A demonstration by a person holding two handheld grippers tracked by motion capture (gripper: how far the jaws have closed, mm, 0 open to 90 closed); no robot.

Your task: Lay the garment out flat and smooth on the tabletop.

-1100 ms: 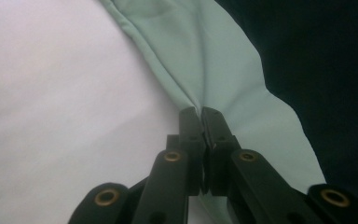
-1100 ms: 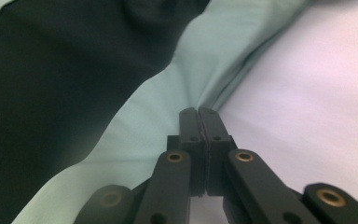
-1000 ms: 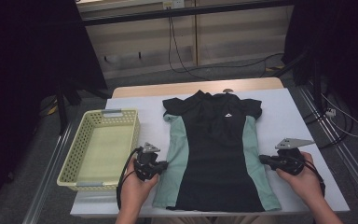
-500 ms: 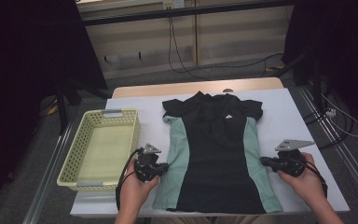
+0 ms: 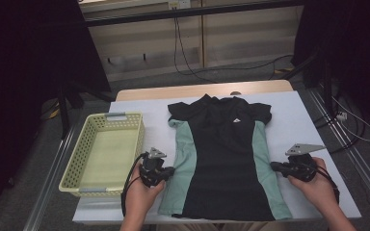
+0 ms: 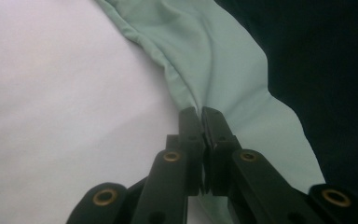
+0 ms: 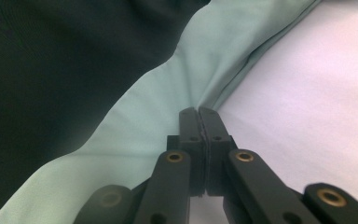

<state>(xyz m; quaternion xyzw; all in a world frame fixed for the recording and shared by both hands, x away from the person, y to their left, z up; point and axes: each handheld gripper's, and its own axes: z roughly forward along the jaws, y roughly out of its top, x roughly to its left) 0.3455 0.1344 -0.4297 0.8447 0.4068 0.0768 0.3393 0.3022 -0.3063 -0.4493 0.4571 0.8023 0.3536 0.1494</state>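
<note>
On the white tabletop (image 5: 298,120) a black polo shirt with mint-green side panels (image 5: 224,159) lies flat, collar at the far edge and hem near the person, with a pale yellow plastic basket (image 5: 84,159) just to its left. Compared with the earlier high views, very little has changed: both hands sit where they were, one at each side seam about level with the waist. The left tongs (image 5: 169,170) are closed tight, and in the left gripper view (image 6: 200,114) their tips meet right at the green edge, which bunches into a small fold there; whether cloth is truly pinched between them is hard to tell. The right tongs (image 5: 274,166) are likewise fully closed, and the right gripper view (image 7: 198,113) shows their tips at a crease in the right green panel. Neither side of the shirt has lifted off the tabletop. The stillness suggests a pause with both edges gripped, probably the start of folding the sides inward, with the basket a likely destination
</note>
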